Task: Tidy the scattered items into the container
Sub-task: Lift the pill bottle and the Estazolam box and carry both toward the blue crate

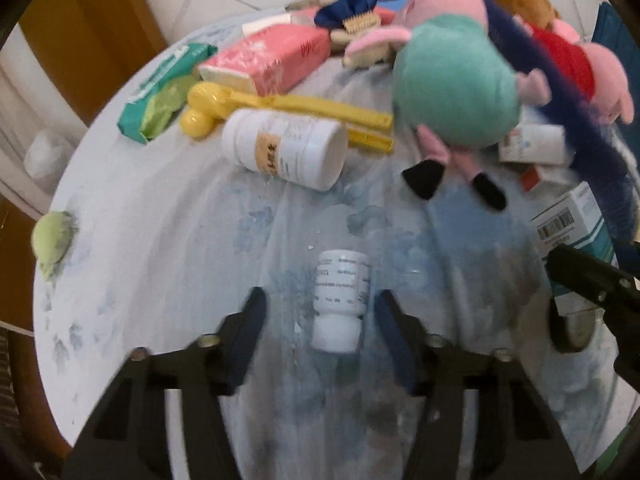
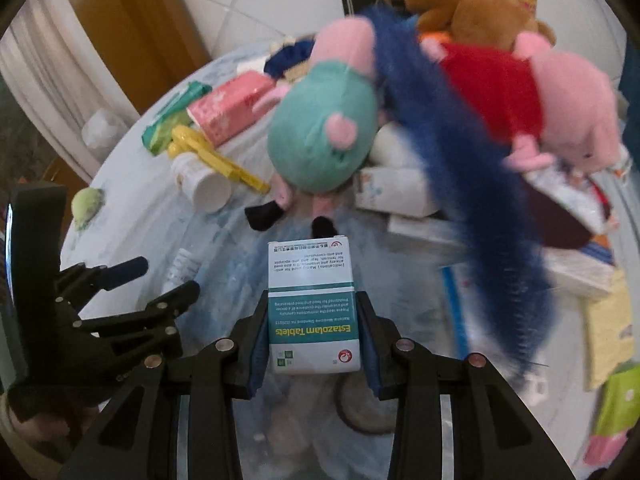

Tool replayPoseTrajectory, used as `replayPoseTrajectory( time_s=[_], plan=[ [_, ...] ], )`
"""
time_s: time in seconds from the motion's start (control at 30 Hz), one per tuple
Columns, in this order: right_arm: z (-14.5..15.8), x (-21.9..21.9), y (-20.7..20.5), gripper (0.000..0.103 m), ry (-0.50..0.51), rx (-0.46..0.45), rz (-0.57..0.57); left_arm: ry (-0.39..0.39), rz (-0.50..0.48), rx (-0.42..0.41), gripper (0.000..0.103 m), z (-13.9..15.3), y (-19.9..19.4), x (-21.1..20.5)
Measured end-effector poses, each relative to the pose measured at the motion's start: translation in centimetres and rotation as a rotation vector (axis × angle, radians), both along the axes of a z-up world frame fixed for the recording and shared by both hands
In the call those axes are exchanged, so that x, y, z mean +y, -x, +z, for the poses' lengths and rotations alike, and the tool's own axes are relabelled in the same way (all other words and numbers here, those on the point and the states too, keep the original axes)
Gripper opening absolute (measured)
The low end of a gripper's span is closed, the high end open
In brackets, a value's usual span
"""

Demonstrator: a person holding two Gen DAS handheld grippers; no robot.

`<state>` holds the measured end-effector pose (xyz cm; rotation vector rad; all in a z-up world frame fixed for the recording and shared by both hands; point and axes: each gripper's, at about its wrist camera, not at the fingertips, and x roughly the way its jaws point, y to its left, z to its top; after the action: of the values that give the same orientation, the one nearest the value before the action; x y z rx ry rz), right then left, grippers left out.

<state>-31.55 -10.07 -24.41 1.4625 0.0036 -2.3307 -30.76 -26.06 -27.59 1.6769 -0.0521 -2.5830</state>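
- Left tongs (image 1: 318, 312) are spread wide, blue-padded fingers (image 1: 250, 332) either side of a small white pill bottle (image 1: 340, 300) lying on its side on the pale blue-stained surface (image 1: 160, 240), cap toward the camera; neither pad touches it.
- Right tongs (image 2: 314, 328) are clamped on a white-and-teal tablet box (image 2: 312, 304), pads pressed to its two long sides, box pointing away from the camera and its print reading upside down.
- From the left wrist camera that same box shows at the right edge, black tongs gripping it above the surface.
- Toward the far side of the surface, a larger white bottle (image 1: 286, 148) lies on its side, touching the yellow plastic clip tool (image 1: 280, 112) behind it.
- Behind those, a pink tissue pack (image 1: 268, 60) leans over the yellow tool, with a green wipes packet (image 1: 164, 88) at the far left edge.
- A teal-bodied pig plush (image 1: 452, 80) sprawls mid-surface, black feet pointing toward the camera; a fuzzy dark blue strip (image 2: 472, 184) drapes across it and a red-dressed pig plush (image 2: 532, 104) beside it.
- A brown teddy (image 2: 464, 12) tops the pile at the far right.
- Small green lump (image 1: 52, 240) sits alone at the left edge.
- No container can be made out with certainty.
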Motion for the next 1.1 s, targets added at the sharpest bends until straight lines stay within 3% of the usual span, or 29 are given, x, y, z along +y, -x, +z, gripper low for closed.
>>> replayPoseTrajectory(
  time_s=[0.07,0.1,0.13,0.27,0.8,1.1],
  plan=[
    [-1.1,-0.7,0.5,0.038,-0.008,-0.017,-0.002,-0.021,-0.013,0.007,0.042,-0.6,0.4,-0.1],
    [-1.6,-1.0,0.6,0.038,-0.015,-0.027,-0.003,-0.033,-0.021,0.008,0.03,-0.6,0.5,0.0],
    [-2.0,-1.2,0.7,0.038,-0.02,-0.035,-0.005,-0.039,-0.029,0.009,0.028,-0.6,0.6,0.1],
    [-1.9,-1.5,0.4,0.038,-0.036,-0.035,-0.014,-0.039,-0.052,0.018,0.027,-0.1,0.2,0.6],
    [8.3,0.1,-2.4,0.038,-0.033,0.17,-0.078,-0.032,-0.125,0.216,0.027,10.7,-2.3,2.0],
    [14.1,4.9,-4.4,0.038,-0.046,0.284,-0.157,-0.051,-0.202,0.333,0.027,16.2,-3.0,7.7]
  ],
)
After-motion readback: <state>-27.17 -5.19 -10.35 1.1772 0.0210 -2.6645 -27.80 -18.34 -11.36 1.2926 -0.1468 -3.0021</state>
